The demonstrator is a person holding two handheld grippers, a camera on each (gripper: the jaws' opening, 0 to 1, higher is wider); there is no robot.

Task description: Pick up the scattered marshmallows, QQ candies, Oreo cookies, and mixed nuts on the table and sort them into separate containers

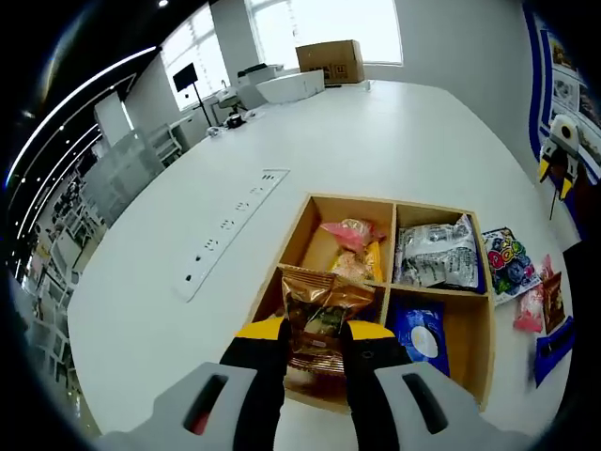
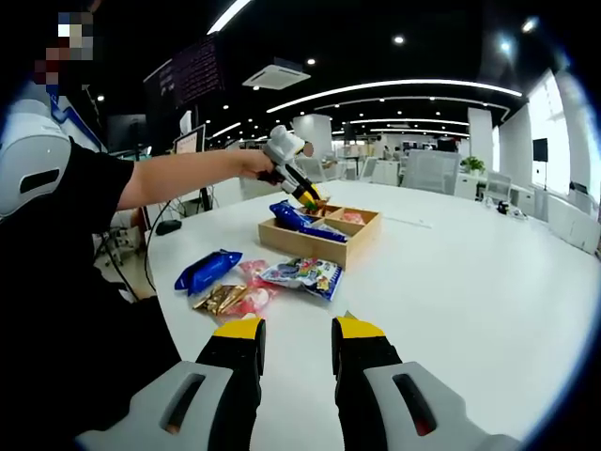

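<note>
Nut packet (image 1: pixel 317 315) sits clamped in my left gripper (image 1: pixel 315 340), over the wooden box (image 1: pixel 470 362). My right gripper (image 2: pixel 295 336) hangs parted and empty above the table (image 2: pixel 451 272).

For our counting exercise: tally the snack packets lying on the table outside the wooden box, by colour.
Blue packet: 1
Pink packet: 1
Brown-gold packet: 1
Multicoloured candy packet: 1
Total: 4

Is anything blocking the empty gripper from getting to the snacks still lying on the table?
Nothing visible does. The right gripper is open over bare white table, and the loose snack packets lie straight ahead of it, beside the wooden box.
</note>
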